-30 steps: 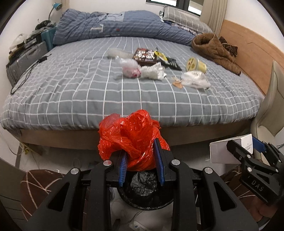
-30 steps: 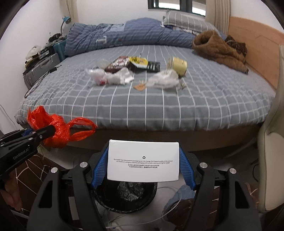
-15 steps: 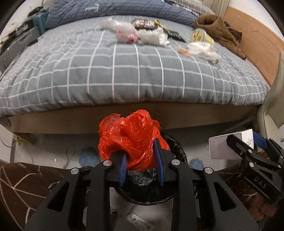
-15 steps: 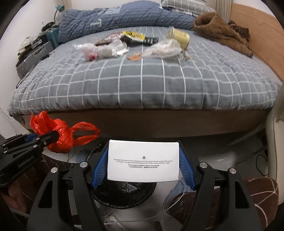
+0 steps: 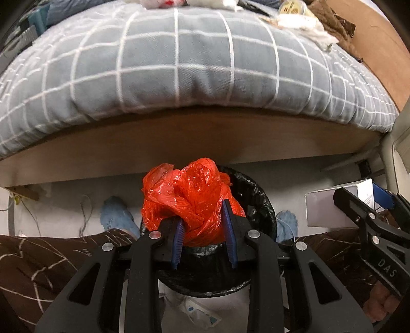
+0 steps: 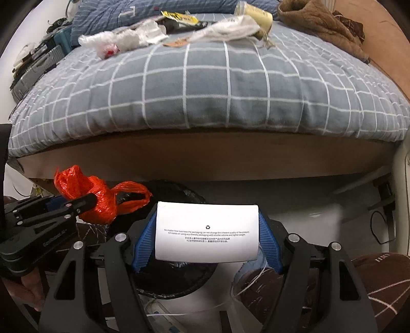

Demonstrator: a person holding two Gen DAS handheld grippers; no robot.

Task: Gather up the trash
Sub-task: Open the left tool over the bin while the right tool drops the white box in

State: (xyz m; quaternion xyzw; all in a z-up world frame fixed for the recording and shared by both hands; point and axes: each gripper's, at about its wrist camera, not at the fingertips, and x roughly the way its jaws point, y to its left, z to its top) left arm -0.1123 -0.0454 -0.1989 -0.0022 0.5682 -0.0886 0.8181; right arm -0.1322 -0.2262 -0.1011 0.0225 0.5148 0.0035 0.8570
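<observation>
My left gripper is shut on a crumpled red plastic bag, held just above a round bin lined with a black bag. In the right wrist view that red bag hangs at the left, clamped in the left gripper. My right gripper is shut on a white cardboard box with small print, also over the bin. The box shows at the right edge of the left wrist view. More trash lies on the bed: clear wrappers, a white bag, a yellow tub.
The grey checked bed with its wooden frame fills the upper half, close ahead. A brown jacket lies at its far right. Brown patterned trouser legs and blue slippers flank the bin. Cables lie on the floor.
Both grippers have come down and tilted toward the floor, each keeping its load. The bed now rises high in the views and the bin sits closer beneath the bag and box.
</observation>
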